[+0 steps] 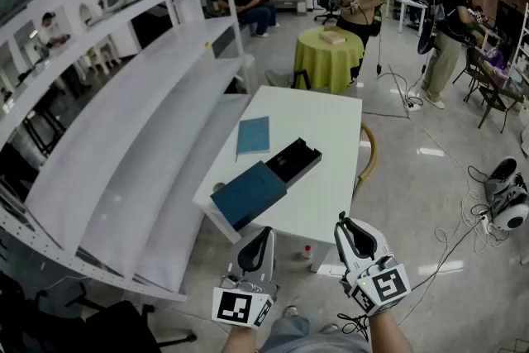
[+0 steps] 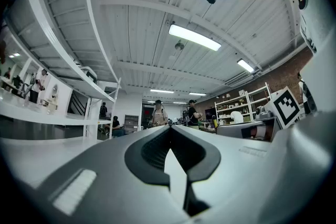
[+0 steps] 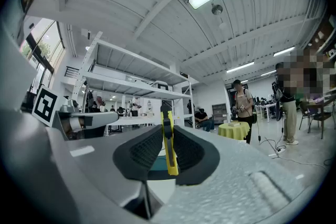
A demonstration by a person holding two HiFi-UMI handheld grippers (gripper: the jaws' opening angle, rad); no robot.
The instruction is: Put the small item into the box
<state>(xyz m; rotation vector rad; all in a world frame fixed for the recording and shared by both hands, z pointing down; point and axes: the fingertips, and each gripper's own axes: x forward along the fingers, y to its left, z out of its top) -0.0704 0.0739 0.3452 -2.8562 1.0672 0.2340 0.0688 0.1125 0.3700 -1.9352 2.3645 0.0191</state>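
A dark blue box lid (image 1: 248,193) lies at the near end of the white table (image 1: 318,116), overlapping the open black box tray (image 1: 293,161). A teal booklet (image 1: 253,135) lies behind them. Both grippers hang below the table's near edge, apart from the box. My right gripper (image 1: 344,222) is shut on a thin yellow and black utility knife (image 3: 167,147), which stands upright between its jaws (image 3: 167,126). In the head view the knife is hidden. My left gripper (image 1: 262,236) has its jaws together (image 2: 169,129) with nothing between them.
Long white shelves (image 1: 124,145) run along the table's left side. A curved wooden chair back (image 1: 369,151) stands at its right. A small bottle (image 1: 307,252) sits on the floor under the near edge. Cables (image 1: 450,231) trail at right. A round green-clothed table (image 1: 329,54) and several people stand beyond.
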